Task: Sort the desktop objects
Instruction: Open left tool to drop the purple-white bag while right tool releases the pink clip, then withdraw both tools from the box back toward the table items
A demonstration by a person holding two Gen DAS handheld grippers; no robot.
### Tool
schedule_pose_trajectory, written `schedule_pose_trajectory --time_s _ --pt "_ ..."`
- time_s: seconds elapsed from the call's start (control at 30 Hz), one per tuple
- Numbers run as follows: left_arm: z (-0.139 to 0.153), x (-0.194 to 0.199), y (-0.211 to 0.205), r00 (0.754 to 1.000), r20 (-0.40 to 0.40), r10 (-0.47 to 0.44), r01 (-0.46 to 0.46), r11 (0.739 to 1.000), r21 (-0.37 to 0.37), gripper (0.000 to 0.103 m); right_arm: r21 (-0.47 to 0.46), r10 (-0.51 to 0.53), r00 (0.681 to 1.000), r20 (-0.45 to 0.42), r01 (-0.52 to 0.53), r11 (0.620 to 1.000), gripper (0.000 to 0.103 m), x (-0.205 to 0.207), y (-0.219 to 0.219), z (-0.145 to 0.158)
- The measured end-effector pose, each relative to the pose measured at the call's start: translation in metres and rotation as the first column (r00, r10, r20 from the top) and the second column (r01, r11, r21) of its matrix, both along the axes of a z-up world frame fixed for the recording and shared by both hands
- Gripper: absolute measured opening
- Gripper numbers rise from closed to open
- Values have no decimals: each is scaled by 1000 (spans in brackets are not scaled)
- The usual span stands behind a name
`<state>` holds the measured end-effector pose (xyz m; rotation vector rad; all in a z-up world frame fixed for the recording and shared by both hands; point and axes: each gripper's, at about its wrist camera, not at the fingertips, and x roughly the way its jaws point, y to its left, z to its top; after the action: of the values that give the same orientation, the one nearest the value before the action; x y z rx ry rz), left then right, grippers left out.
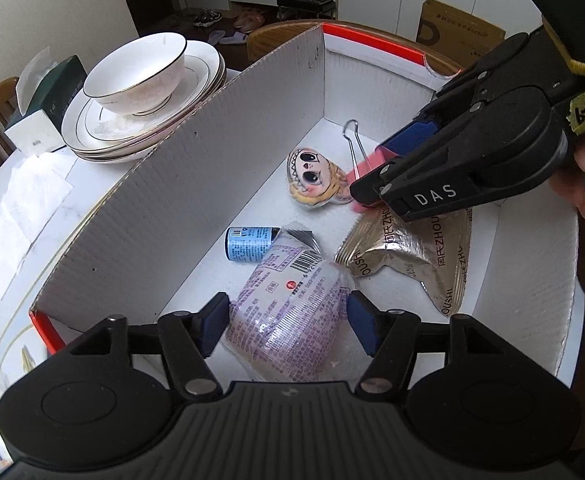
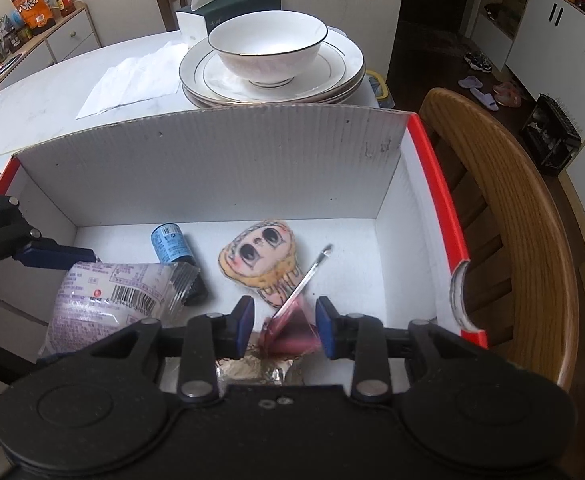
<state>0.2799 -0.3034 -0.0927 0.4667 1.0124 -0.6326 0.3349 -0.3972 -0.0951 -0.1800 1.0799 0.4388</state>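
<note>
Both grippers reach down into a white cardboard box (image 1: 196,184) with red edges. My left gripper (image 1: 288,320) stands open around a purple snack packet (image 1: 292,312) that lies on the box floor, its pads just clear of the packet's sides. My right gripper (image 2: 284,320) is open a little; a blurred pink binder clip (image 2: 292,328) sits loose between its pads, wire handle up. In the left wrist view the right gripper (image 1: 376,172) comes in from the right. Also in the box lie a doll-face charm (image 2: 260,256), a small blue bottle (image 2: 170,244) and a silver snack bag (image 1: 412,256).
Beyond the box's tall wall (image 2: 212,168), a white bowl (image 2: 266,46) stands on stacked plates, with a tissue box (image 2: 232,4) and loose paper napkins (image 2: 132,80) on the white table. A wooden chair (image 2: 512,208) stands close to the box's right side.
</note>
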Motion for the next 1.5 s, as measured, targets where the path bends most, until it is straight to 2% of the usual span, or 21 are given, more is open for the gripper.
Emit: schedule_pose_trajectory --time_s 0.2,0.4,0.7,0.83,0.97,1.17,1.27,1.37,1.5 --pt "2 -2 6 1000 -1 21 -21 999 -25 68 0 -7 1000 -6 7 1000 40 -2 -6 2" --pt "10 -8 14 999 7 33 -32 997 -75 68 40 1 1000 0 -1 999 50 -13 -13 13" --pt "30 -24 30 995 53 81 -73 986 -147 70 120 15 999 37 -19 993 54 -36 -23 38" --pt "40 -33 38 992 79 101 -86 981 -173 70 157 20 997 71 -31 987 63 -49 -22 50" --pt "52 -44 48 987 99 125 -103 973 -208 70 183 21 994 104 -40 982 64 -65 -20 61" --pt "71 -62 72 980 134 144 -104 957 -272 70 208 20 987 159 -53 977 67 -90 -8 74" --pt "76 -71 89 977 144 156 -108 950 -294 70 232 5 986 169 -44 972 68 -102 -1 79" --pt "79 -79 105 973 157 166 -111 944 -310 75 262 -15 985 174 -32 965 69 -114 7 83" --pt "84 -87 130 970 171 172 -110 940 -322 76 267 -20 984 179 -29 963 70 -127 25 85"
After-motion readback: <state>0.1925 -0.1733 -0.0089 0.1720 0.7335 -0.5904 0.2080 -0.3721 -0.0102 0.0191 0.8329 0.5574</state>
